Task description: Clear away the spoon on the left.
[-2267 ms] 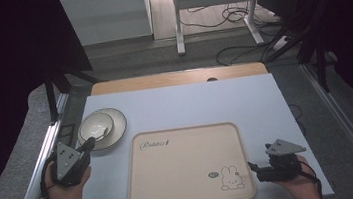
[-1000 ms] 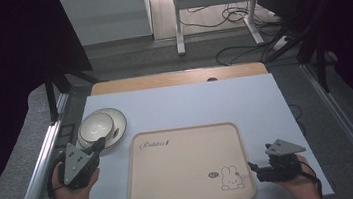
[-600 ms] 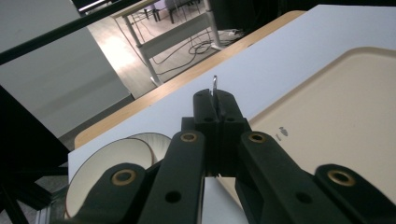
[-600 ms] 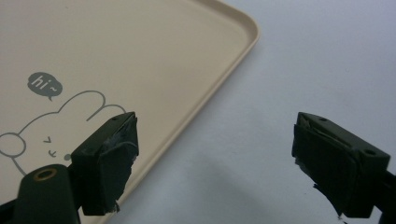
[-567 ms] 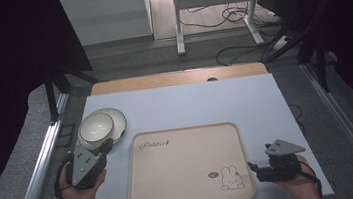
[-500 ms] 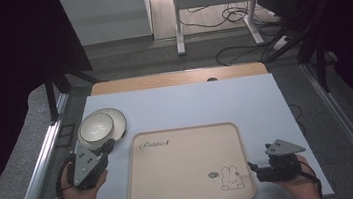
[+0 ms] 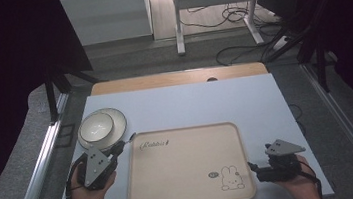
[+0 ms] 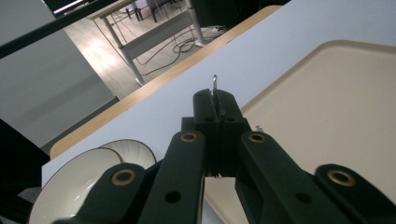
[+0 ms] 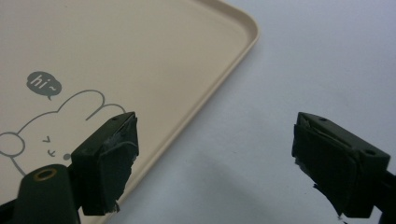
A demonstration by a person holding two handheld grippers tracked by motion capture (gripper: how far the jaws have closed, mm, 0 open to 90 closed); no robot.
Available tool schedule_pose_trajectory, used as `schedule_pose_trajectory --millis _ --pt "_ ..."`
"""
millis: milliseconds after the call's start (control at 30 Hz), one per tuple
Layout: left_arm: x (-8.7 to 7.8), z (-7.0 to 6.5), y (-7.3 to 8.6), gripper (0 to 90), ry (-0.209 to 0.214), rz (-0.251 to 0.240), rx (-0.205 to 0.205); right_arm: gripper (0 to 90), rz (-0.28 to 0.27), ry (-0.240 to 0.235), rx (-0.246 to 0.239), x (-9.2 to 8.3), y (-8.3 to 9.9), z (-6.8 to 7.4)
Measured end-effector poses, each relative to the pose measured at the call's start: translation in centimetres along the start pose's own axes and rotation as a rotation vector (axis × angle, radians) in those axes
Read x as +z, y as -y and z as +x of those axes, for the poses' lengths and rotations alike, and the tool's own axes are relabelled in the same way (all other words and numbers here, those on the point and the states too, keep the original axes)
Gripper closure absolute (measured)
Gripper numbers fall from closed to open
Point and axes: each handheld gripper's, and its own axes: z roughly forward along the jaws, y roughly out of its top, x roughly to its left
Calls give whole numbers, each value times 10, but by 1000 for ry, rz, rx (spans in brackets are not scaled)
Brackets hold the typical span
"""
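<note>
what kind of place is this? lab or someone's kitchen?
Most likely a lab or data-collection workspace, not a kitchen: a white table in a metal frame, loose cables on the floor behind, and a staged set of beige rabbit tray and bowl on a plate.

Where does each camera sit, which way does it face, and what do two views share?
High view: above the person's side, looking forward and down on the table; both hands show.
Left gripper view: rides the left gripper, shut on a thin metal piece, facing bowl and tray.
Right gripper view: rides the right gripper, open over the tray's corner.
All share the tray.
</note>
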Motion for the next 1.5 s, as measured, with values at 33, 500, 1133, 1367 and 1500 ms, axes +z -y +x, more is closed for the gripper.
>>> schedule_pose_trajectory --millis 33,500,1133,1367,1500 --pt "0 -1 0 900 1 2 5 150 0 0 0 0 0 0" --pt "10 -9 3 900 18 23 23 149 1 -1 -2 0 0 0" --pt "29 -22 12 900 42 88 82 149 4 -2 -3 1 0 0" --pt "36 -27 15 900 45 114 115 149 5 -3 -4 1 1 0" --pt "37 -28 16 900 48 120 129 149 8 -2 -8 2 1 0"
